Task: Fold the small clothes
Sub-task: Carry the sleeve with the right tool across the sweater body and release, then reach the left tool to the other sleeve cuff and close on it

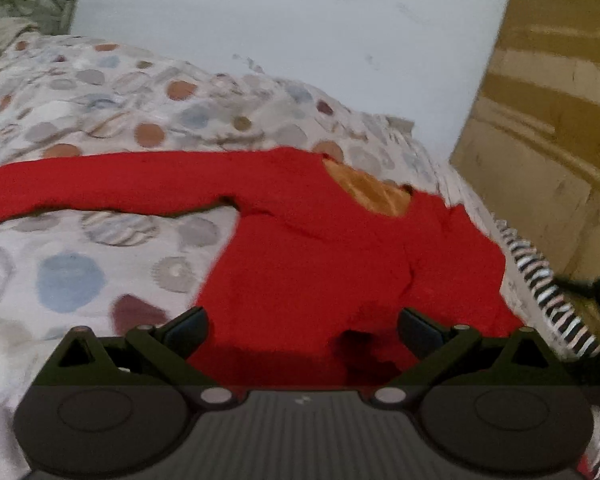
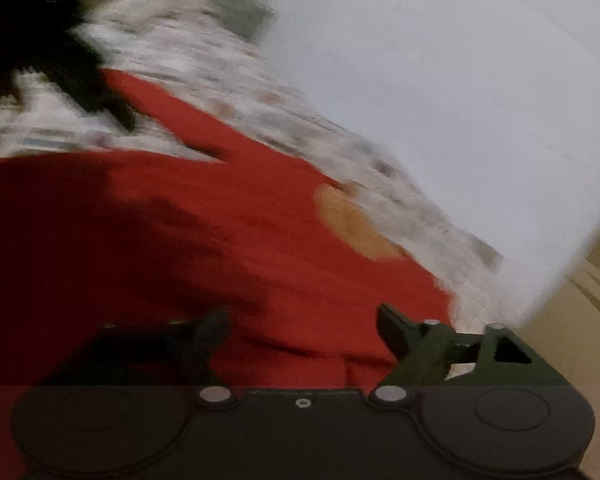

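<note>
Your left gripper (image 1: pixel 302 326): jaws apart, nothing clamped. Your right gripper (image 2: pixel 303 332): jaws wide, nothing between. Spotted bedspread (image 1: pixel 100 96) underneath. Red top (image 1: pixel 320 248) lies on it, sleeve (image 1: pixel 100 184) stretched sideways, orange neck lining (image 1: pixel 370 190) showing.

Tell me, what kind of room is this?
Most likely a bedroom. A red top lies spread on a bed covered with a spotted quilt, a metal bed frame shows at the far corner, and a plain pale wall stands behind.

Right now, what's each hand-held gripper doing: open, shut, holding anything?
Left hand-held gripper: open, holding nothing, over the red top.
Right hand-held gripper: open, holding nothing, over the same top.
</note>
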`<control>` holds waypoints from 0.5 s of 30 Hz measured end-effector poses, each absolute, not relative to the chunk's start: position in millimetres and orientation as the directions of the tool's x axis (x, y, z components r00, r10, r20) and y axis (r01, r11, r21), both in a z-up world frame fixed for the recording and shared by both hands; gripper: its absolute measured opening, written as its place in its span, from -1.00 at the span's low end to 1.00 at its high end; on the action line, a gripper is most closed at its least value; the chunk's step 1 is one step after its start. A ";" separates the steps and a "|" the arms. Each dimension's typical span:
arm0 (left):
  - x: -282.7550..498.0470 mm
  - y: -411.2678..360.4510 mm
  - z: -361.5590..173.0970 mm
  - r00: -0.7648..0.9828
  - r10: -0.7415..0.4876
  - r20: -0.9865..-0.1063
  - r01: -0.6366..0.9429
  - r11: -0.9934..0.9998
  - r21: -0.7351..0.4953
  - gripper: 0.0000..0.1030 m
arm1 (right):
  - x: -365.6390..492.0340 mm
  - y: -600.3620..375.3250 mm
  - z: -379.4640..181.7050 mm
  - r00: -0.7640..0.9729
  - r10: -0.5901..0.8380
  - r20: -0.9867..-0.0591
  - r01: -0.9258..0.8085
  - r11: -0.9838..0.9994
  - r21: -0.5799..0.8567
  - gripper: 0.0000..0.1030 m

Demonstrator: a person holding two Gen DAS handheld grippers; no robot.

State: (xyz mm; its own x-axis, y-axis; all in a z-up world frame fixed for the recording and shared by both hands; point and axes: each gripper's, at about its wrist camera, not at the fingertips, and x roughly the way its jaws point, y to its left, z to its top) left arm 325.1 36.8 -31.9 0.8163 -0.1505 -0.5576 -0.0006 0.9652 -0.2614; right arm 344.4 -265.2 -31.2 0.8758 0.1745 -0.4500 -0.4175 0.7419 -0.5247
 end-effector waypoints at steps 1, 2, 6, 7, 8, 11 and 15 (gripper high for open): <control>330.3 30.8 -37.0 0.810 -0.148 -0.568 0.005 0.970 -0.245 0.99 | 361.3 -276.6 -33.3 0.889 0.109 -0.445 -0.358 0.771 -0.527 0.70; 336.0 24.2 -42.4 0.799 -0.139 -0.584 0.007 0.975 -0.221 0.99 | 377.1 -287.2 -36.1 0.894 0.052 -0.444 -0.308 0.792 -0.528 0.70; 345.8 10.6 -58.9 0.771 -0.095 -0.629 0.000 0.989 -0.150 0.99 | 440.9 -349.9 -35.9 0.863 0.007 -0.505 -0.142 0.963 -0.229 0.64; 347.5 8.9 -62.9 0.766 -0.081 -0.637 -0.006 0.991 -0.133 0.99 | 453.2 -365.6 -35.2 0.854 0.042 -0.518 -0.108 0.989 -0.099 0.64; 349.1 7.6 -66.7 0.762 -0.071 -0.644 -0.009 0.993 -0.121 0.99 | 467.2 -379.8 -36.1 0.845 0.085 -0.529 -0.080 0.996 0.032 0.64; 349.4 5.1 -72.0 0.762 -0.061 -0.645 -0.003 0.995 -0.098 0.99 | 499.4 -389.3 -42.0 0.844 0.123 -0.522 -0.049 0.987 0.153 0.64; 350.0 3.5 -71.8 0.765 -0.054 -0.641 0.012 0.997 -0.070 0.99 | 538.0 -377.8 -52.3 0.841 0.080 -0.535 -0.046 0.996 0.077 0.45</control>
